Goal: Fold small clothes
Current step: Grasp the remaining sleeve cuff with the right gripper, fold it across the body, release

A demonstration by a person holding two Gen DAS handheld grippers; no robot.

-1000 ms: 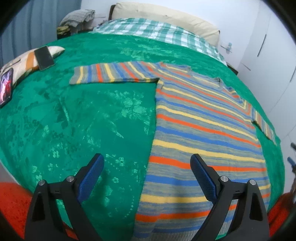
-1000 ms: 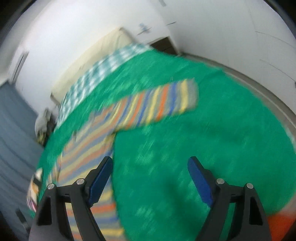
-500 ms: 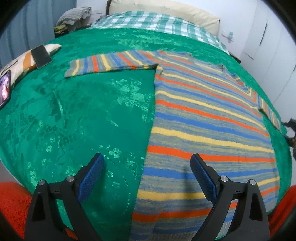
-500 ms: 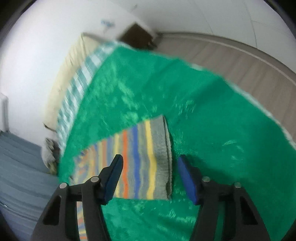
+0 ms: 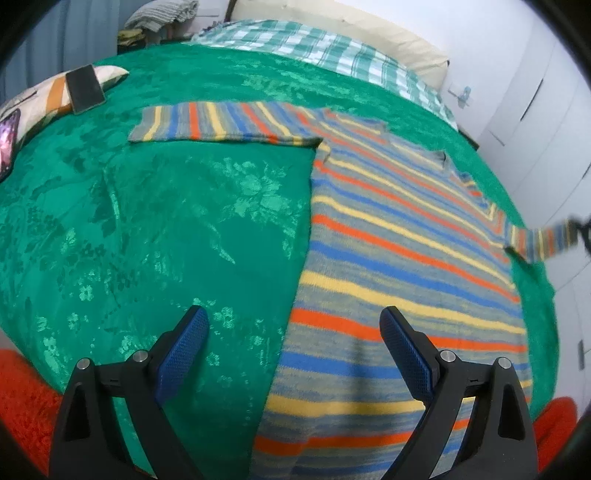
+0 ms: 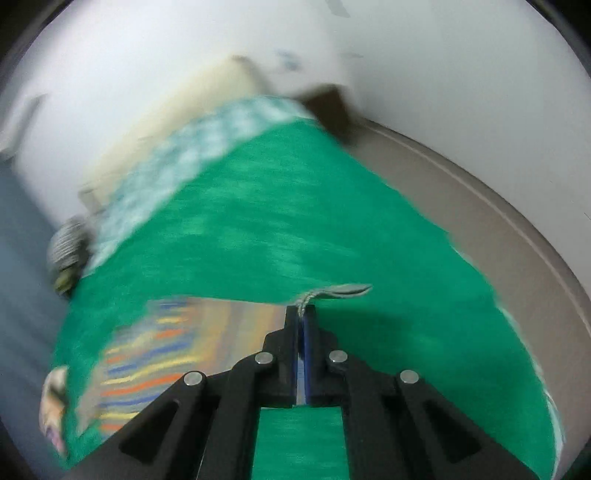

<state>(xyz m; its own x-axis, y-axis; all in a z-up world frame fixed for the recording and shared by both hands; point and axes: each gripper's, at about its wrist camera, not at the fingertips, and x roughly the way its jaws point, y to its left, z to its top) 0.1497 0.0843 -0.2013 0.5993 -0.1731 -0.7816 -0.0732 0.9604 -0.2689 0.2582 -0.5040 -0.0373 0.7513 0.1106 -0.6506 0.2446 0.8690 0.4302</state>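
A striped knit sweater (image 5: 399,266) in grey, blue, orange and yellow lies flat on a green bedspread (image 5: 147,221). Its left sleeve (image 5: 221,123) stretches out flat to the left. My left gripper (image 5: 293,332) hovers open over the sweater's lower left edge, nothing between its blue pads. My right gripper (image 6: 305,314) is shut on the grey cuff (image 6: 340,291) of the right sleeve and holds it up off the bed. The left wrist view shows that lifted right sleeve (image 5: 543,242) at the far right edge. The right wrist view is blurred.
A patterned cushion (image 5: 44,98) with a dark phone (image 5: 85,88) on it lies at the bed's left side, beside another lit phone (image 5: 8,138). A checked sheet (image 5: 314,48) and cream pillow (image 5: 351,26) lie at the head. White wardrobe doors (image 5: 535,103) stand right. Red fabric (image 5: 22,398) borders the near edge.
My right gripper came down over the right sleeve's cuff, shut on it and lifted it up and sideways. The left gripper stayed open and hardly moved.
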